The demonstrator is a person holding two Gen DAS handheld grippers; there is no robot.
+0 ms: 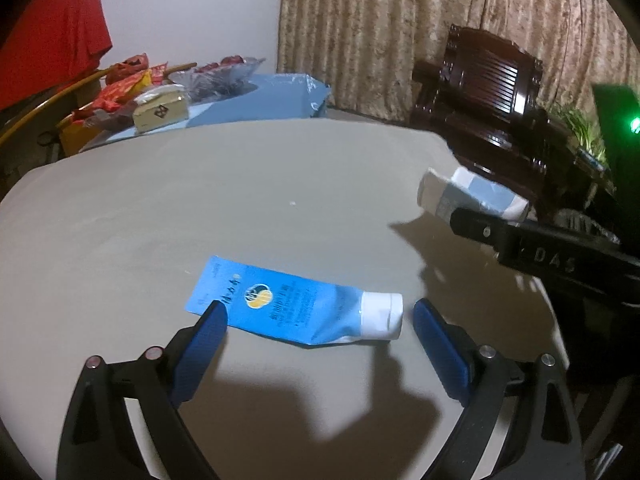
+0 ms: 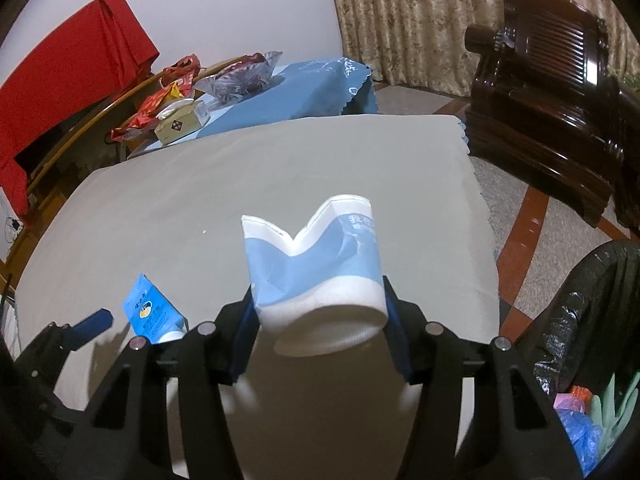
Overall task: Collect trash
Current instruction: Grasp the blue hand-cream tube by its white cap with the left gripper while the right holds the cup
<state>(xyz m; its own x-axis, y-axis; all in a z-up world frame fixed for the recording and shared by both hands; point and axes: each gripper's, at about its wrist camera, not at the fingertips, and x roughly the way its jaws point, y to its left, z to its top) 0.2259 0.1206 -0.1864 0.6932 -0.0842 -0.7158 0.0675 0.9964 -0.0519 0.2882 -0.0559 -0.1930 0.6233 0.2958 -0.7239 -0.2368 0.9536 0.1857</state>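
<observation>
A blue tube with a white cap (image 1: 296,307) lies flat on the grey table (image 1: 160,208). My left gripper (image 1: 318,314) is open, low over the table, one finger at each end of the tube. The tube also shows in the right wrist view (image 2: 154,314), with a left fingertip (image 2: 94,320) beside it. My right gripper (image 2: 320,308) is shut on a crushed blue and white paper cup (image 2: 316,272), held above the table. In the left wrist view the cup (image 1: 472,196) hangs over the table's right edge.
A black-lined trash bin (image 2: 592,320) with coloured bags inside stands on the floor at the right. A dark wooden armchair (image 1: 492,92) is behind the table's right corner. A blue-covered table (image 2: 296,88) with snack packets and a box lies beyond the far edge.
</observation>
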